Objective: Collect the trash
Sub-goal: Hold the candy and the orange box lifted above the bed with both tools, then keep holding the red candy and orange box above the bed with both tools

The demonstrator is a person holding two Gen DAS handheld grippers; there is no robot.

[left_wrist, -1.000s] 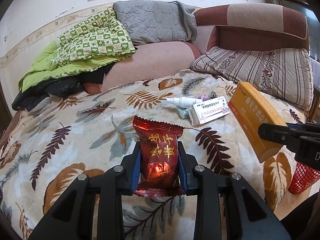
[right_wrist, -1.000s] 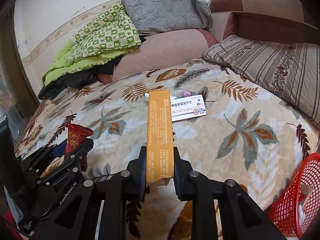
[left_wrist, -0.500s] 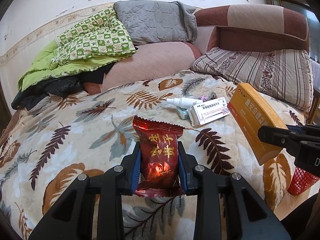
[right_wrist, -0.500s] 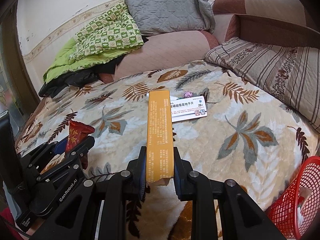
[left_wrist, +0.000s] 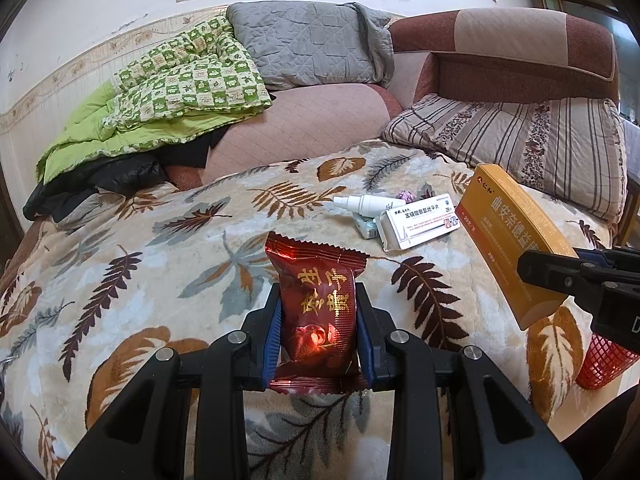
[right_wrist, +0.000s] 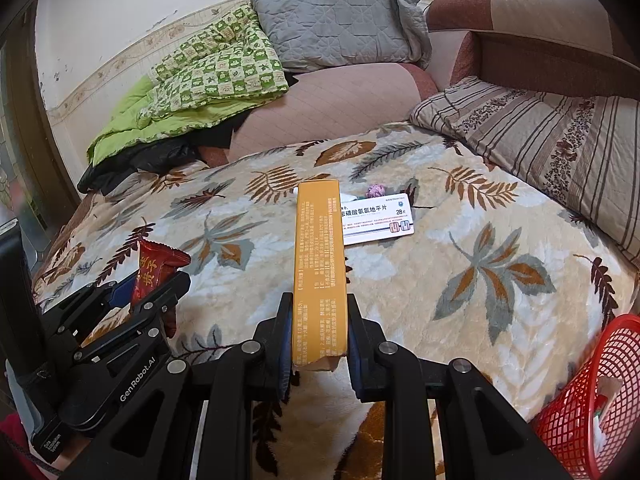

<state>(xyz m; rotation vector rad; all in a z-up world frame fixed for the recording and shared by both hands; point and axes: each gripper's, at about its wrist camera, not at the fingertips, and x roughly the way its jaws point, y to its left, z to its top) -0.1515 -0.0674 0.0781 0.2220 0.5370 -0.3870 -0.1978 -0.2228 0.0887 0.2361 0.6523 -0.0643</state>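
Your left gripper (left_wrist: 318, 328) clamps the red snack packet (left_wrist: 318, 308); your right gripper (right_wrist: 316, 332) pinches the orange medicine box (right_wrist: 319, 264). "28片" shows on the white box (right_wrist: 376, 222) at twelve o'clock. Nothing has shifted.

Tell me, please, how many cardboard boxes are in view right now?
2. The orange box is clamped in the right claw above the bed. The white box lies on the leaf-patterned blanket, beside a small spray bottle. Others may be hidden.

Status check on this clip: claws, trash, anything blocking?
Left claw shut on red snack packet. Right claw shut on orange box. Red basket at bed edge, path open. White box not collected.
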